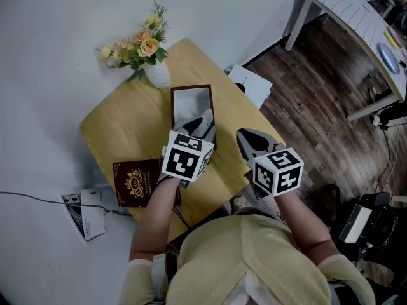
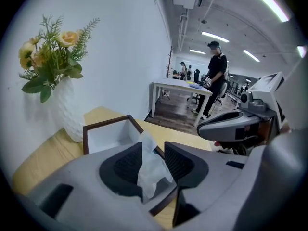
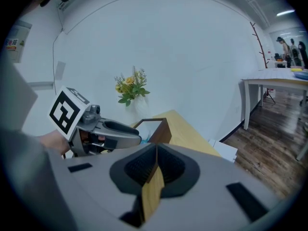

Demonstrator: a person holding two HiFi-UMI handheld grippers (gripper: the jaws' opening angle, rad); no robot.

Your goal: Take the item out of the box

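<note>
The job looks barely begun: the open box [image 1: 172,110], dark brown outside and white-lined, sits in the middle of the wooden surface [image 1: 127,129], and its contents have not come out. What shows of them is a piece of white tissue paper [image 2: 150,170] rising from the box's near end. Whether something else lies beneath it cannot be seen. The left tool [image 2: 153,150] is at the box's 6 o'clock edge with its jaws spread wide. The paper stands loose in the gap between them, not pinched. It stands with its long axis close to upright, the free tip pointing up and leaning slightly toward 11 o'clock in the left gripper view, the lower end running down into the box. Closing on it and lifting it clear remain to be done. The right tool [image 3: 156,150], at the box's 4 o'clock, has its jaws closed together on nothing. A dark red cover [image 1: 135,182] with a gold crest, probably the lid, lies at the box's 7 o'clock, and a vase of flowers [image 1: 157,74] stands at its 11 o'clock.
</note>
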